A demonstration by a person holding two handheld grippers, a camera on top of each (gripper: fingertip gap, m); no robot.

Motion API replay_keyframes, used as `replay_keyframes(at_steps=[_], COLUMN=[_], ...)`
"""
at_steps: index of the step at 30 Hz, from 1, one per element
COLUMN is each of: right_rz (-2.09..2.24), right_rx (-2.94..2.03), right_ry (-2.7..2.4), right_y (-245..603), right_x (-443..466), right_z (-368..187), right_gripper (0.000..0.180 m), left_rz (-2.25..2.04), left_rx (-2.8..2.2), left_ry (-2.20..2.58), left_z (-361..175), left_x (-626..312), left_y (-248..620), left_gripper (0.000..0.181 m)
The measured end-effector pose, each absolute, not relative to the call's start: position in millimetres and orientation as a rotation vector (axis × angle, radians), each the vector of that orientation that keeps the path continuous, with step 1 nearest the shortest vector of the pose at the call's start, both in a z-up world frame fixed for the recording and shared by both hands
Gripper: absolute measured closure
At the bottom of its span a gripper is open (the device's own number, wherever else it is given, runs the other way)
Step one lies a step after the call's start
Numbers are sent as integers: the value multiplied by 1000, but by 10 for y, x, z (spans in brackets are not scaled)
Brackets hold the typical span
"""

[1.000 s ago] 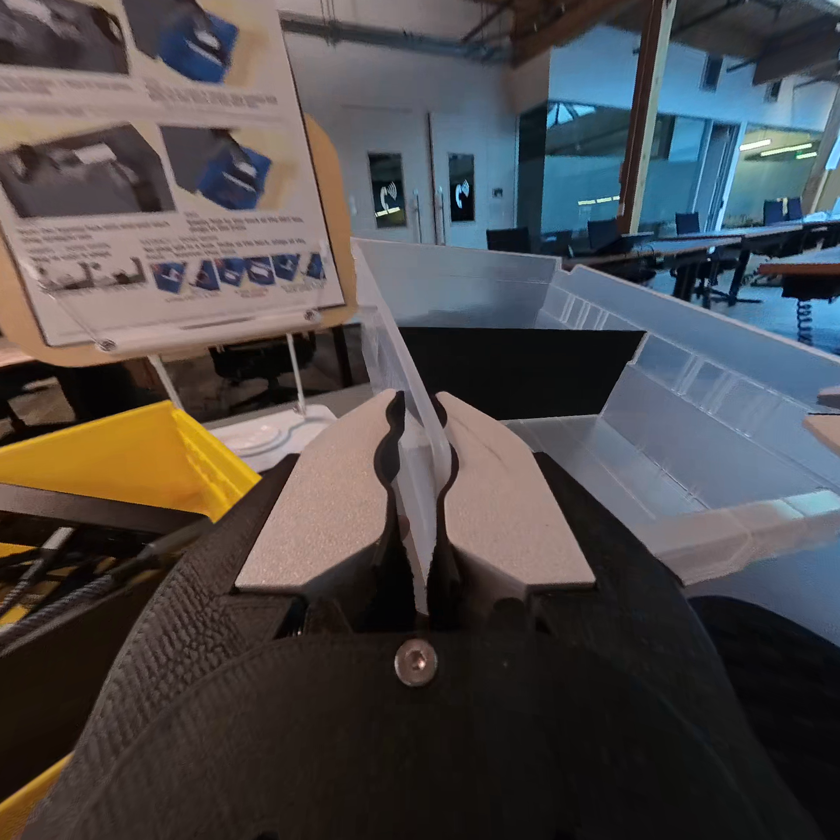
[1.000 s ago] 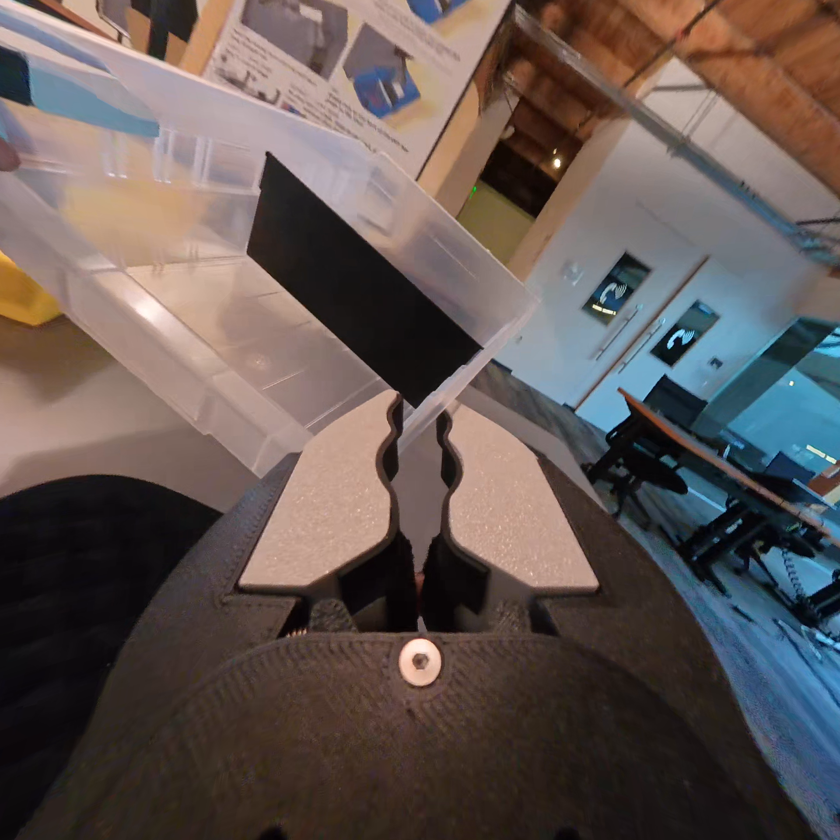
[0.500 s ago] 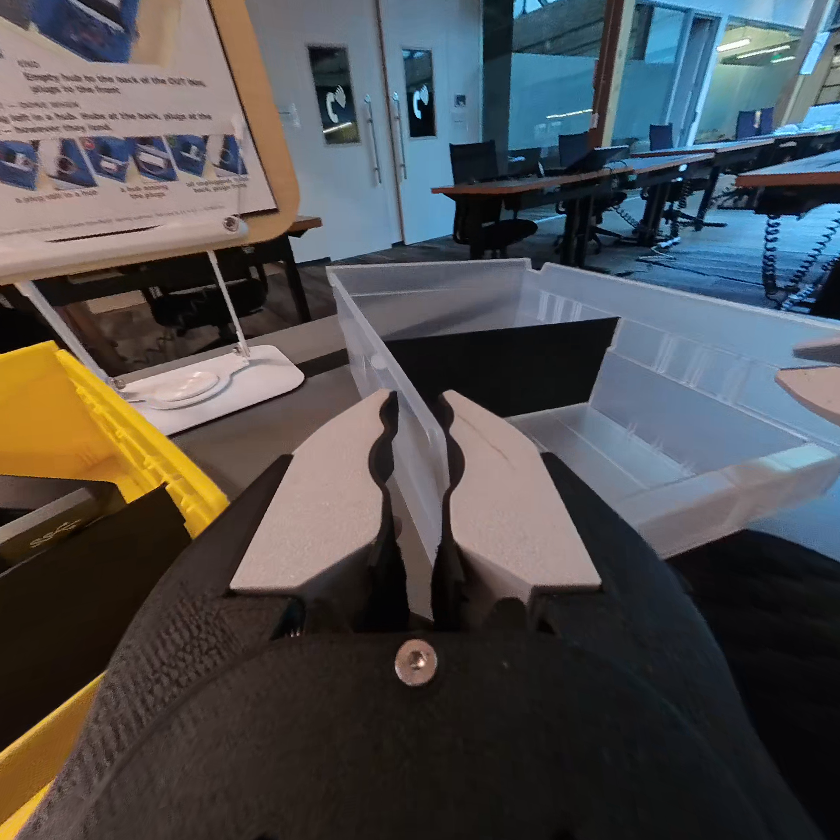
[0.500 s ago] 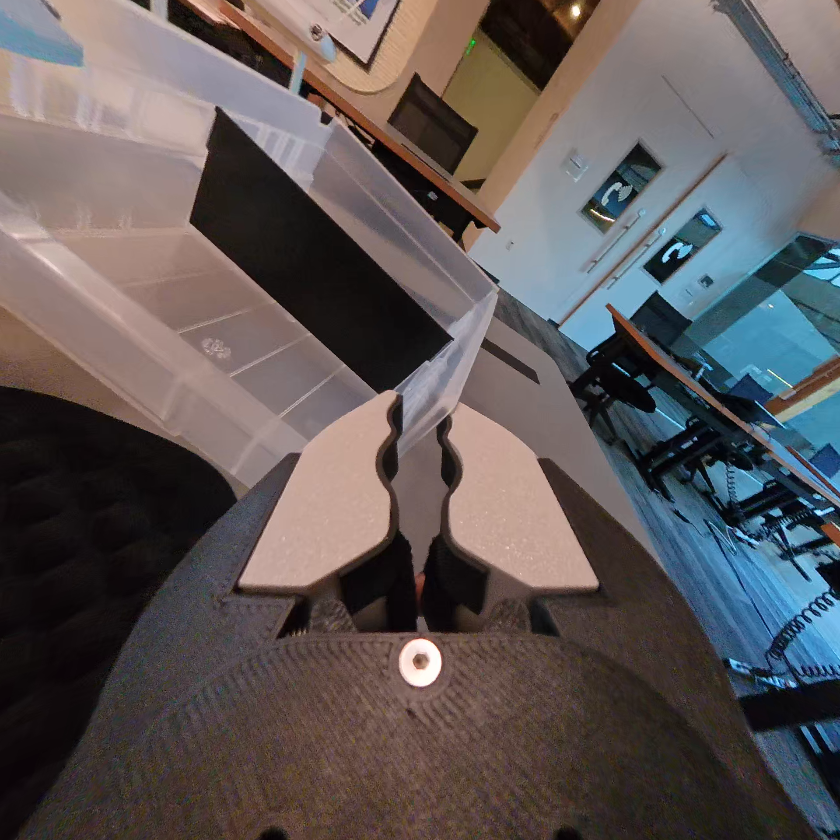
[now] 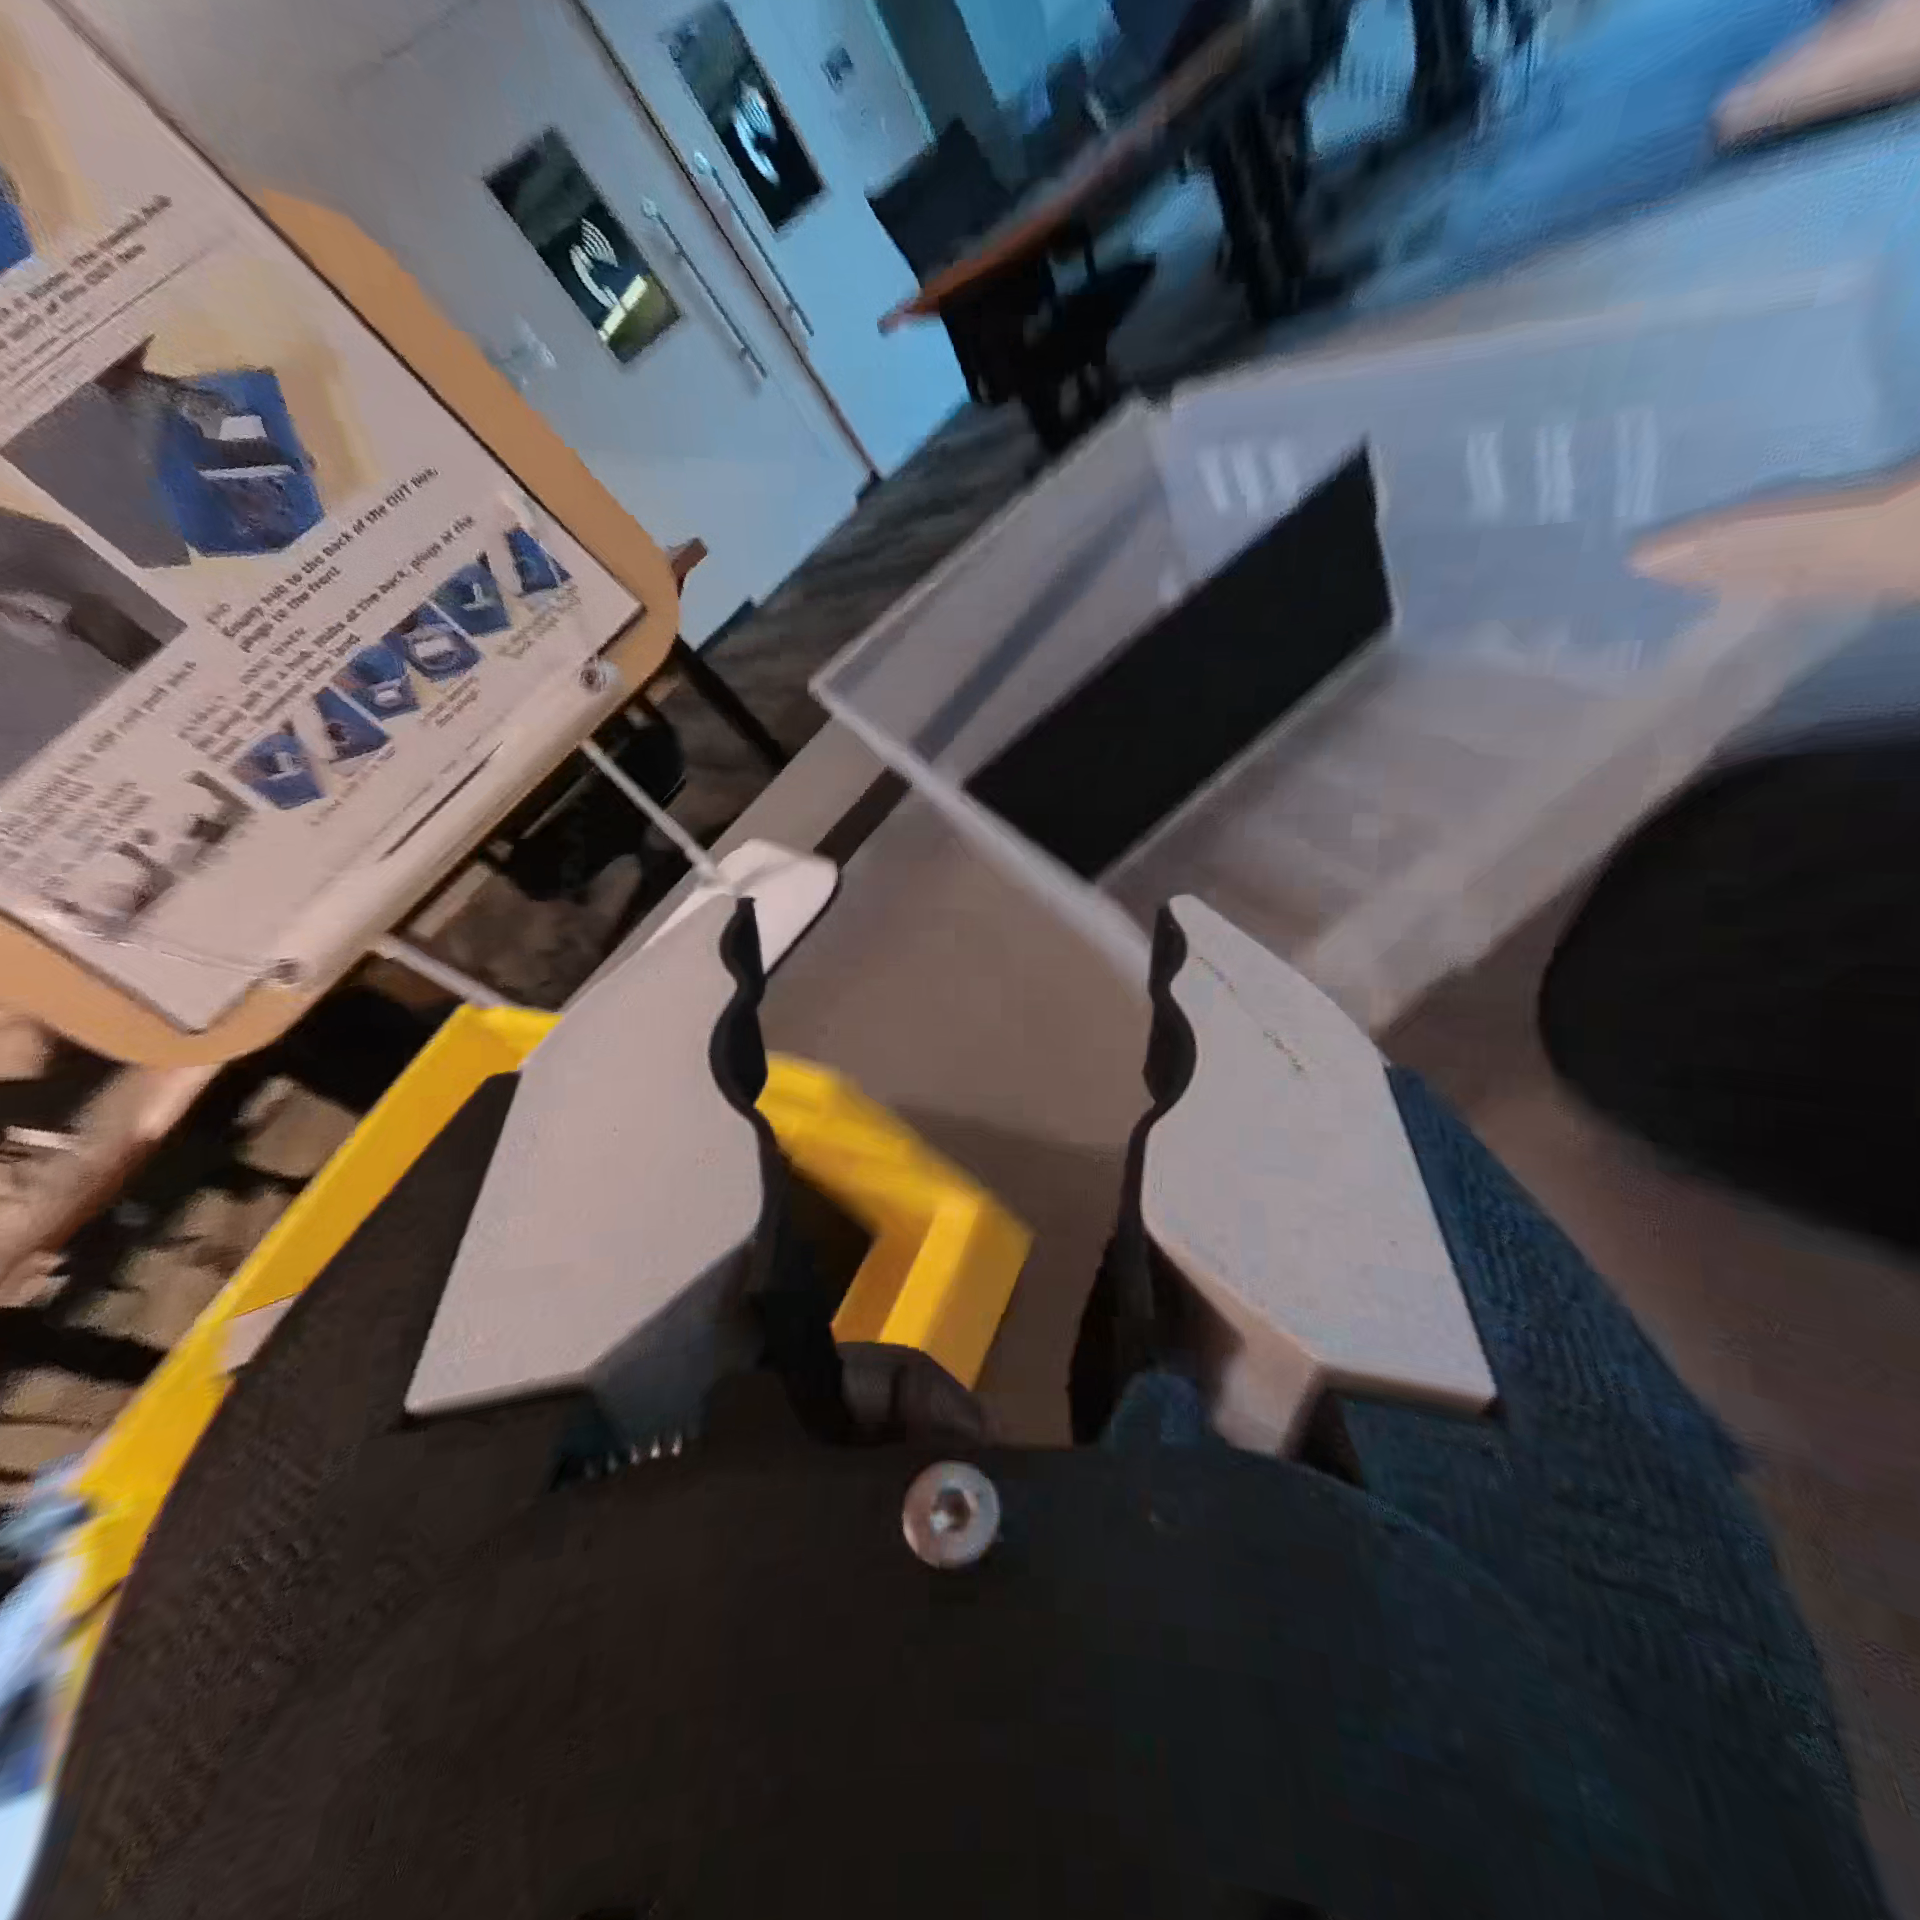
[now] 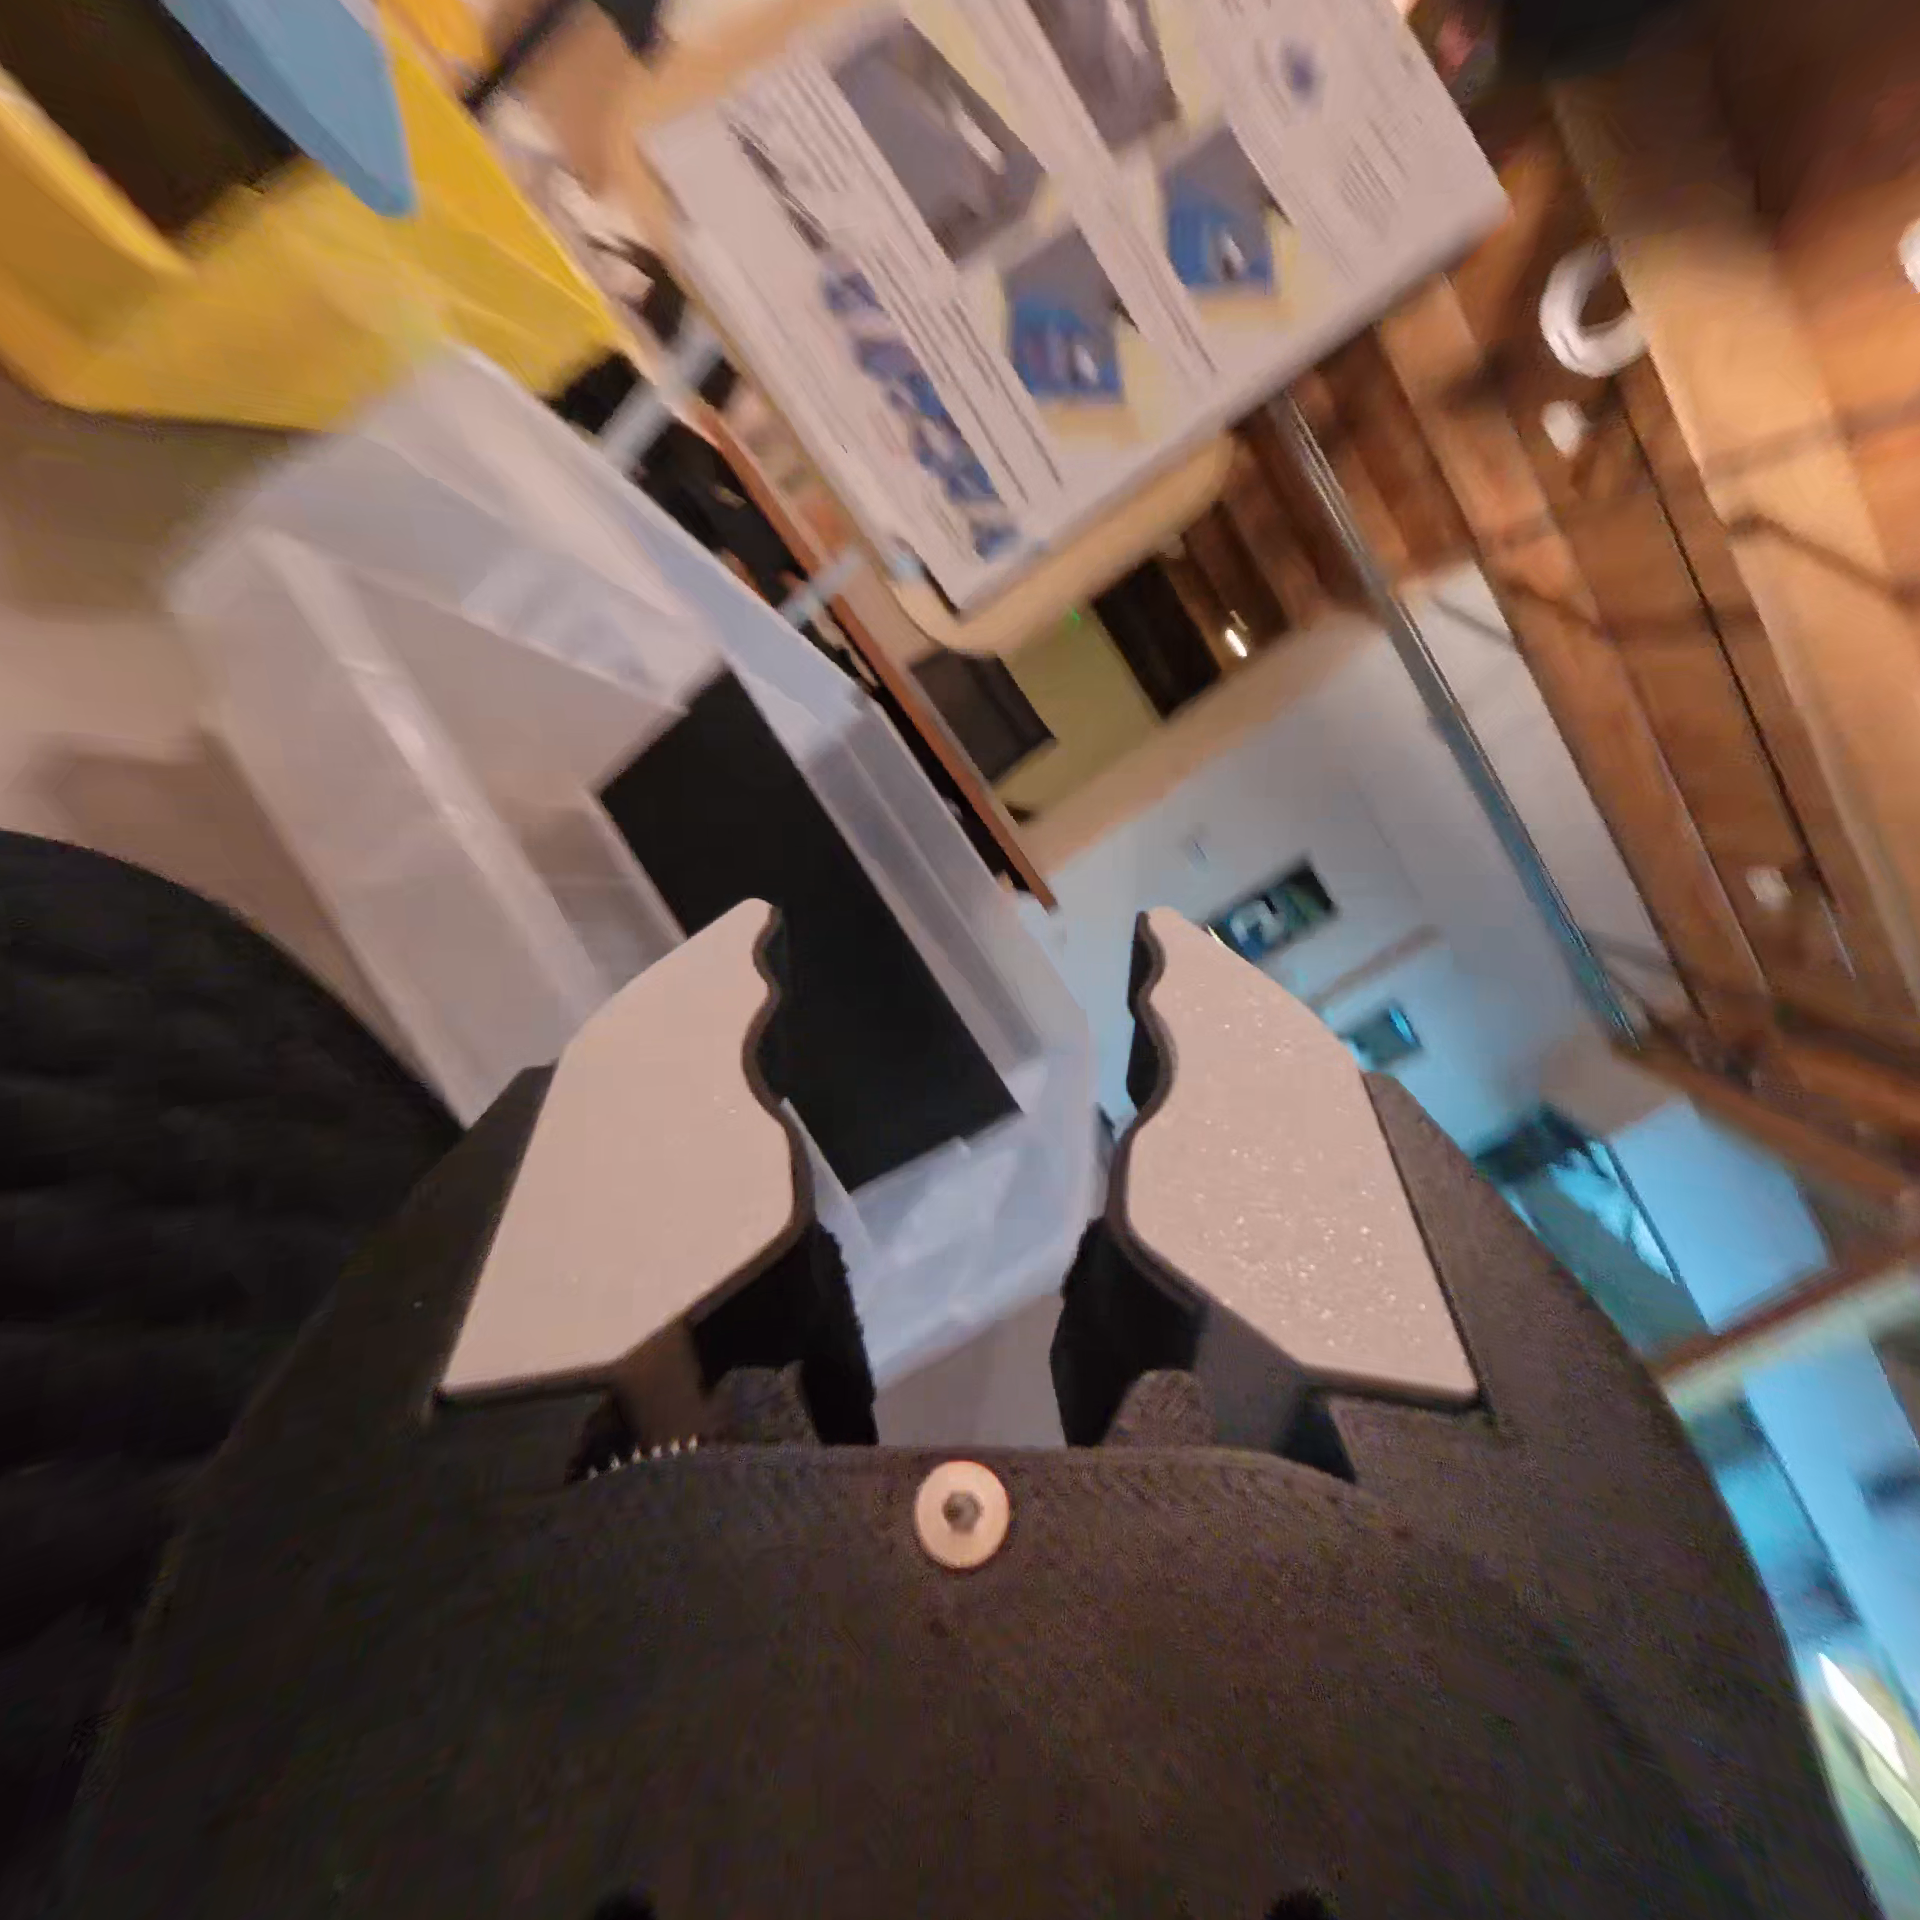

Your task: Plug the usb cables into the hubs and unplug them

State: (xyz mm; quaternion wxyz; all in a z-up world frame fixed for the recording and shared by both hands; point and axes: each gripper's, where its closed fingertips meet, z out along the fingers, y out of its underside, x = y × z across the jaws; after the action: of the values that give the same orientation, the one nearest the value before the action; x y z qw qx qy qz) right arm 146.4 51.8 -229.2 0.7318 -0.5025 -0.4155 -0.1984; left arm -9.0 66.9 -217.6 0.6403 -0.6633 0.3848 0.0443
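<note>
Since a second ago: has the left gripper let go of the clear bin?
Yes. The left gripper is open and back from the clear bin, whose wall it clamped earlier; it now sits over the yellow bin corner.

Left wrist view: bin (image 5: 914,1174) sits low-left on the table (image 5: 987,997), corner between the spread fingers. Clear bin (image 5: 1039,665) ahead-right, dark divider (image 5: 1195,686) inside it. Instruction board (image 5: 312,582) on its stand behind the 2 bins, left. Right wrist view: clear bin (image 6: 436,623) ahead-left, board (image 6: 1039,260) beyond.
</note>
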Motion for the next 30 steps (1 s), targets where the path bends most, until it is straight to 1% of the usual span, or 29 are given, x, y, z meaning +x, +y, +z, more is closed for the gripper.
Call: replay_keyframes(at_steps=[3, 5, 6, 7, 9, 11, 14, 16, 17, 18, 22, 27, 30], right_rz=[-406, -443, -470, -485, -475, -500, -589, -622, -622, -609, -606, -804, -825], right_rx=[-1064, -1122, -1167, -1212, -1277, -1301, -1319, -1333, -1346, -1360, -1428, -1520, -1557], right_ry=[-1166, -1314, -1376, -1431, -1490, -1537, -1611, -1645, -1659, -1665, -1625, -1624, -1590], right_y=[429, 461, 487, 510, 531, 554, 609, 637, 646, 651, 738, 860, 878], right_x=[1063, 936, 916, 906, 869, 848, 854, 843, 839, 836, 937, 1417, 1669], right_z=[-2510, -2725, -2829, -2925, -3029, -3057, -3089, -3124, -3148, -3168, -3178, -3188, -3192], right_gripper=[124, 121, 119, 120, 130, 133, 136, 141, 144, 148, 148, 148, 147], left_rz=[318, 415, 447, 485, 563, 603, 608, 651, 688, 705, 674, 702, 743], left_rx=[-1639, -1740, -1777, -1786, -1727, -1710, -1768, -1796, -1795, -1788, -1839, -1882, -1907], left_ry=[1069, 1111, 1114, 1106, 1102, 1170, 1276, 1309, 1296, 1295, 1293, 1258, 1208], left_z=[-2598, -2874, -2959, -2989, -2937, -2971, -3164, -3252, -3238, -3223, -3231, -3223, -3205], left_x=[-539, -851, -971, -1066, -1157, -1171, -1191, -1284, -1347, -1397, -1596, -2009, -2288], left_y=[512, 439, 406, 390, 407, 432, 501, 568, 601, 613, 530, 432, 357], left_gripper=[109, 108, 104, 99, 96, 100, 111, 129, 140, 147, 147, 145, 144])
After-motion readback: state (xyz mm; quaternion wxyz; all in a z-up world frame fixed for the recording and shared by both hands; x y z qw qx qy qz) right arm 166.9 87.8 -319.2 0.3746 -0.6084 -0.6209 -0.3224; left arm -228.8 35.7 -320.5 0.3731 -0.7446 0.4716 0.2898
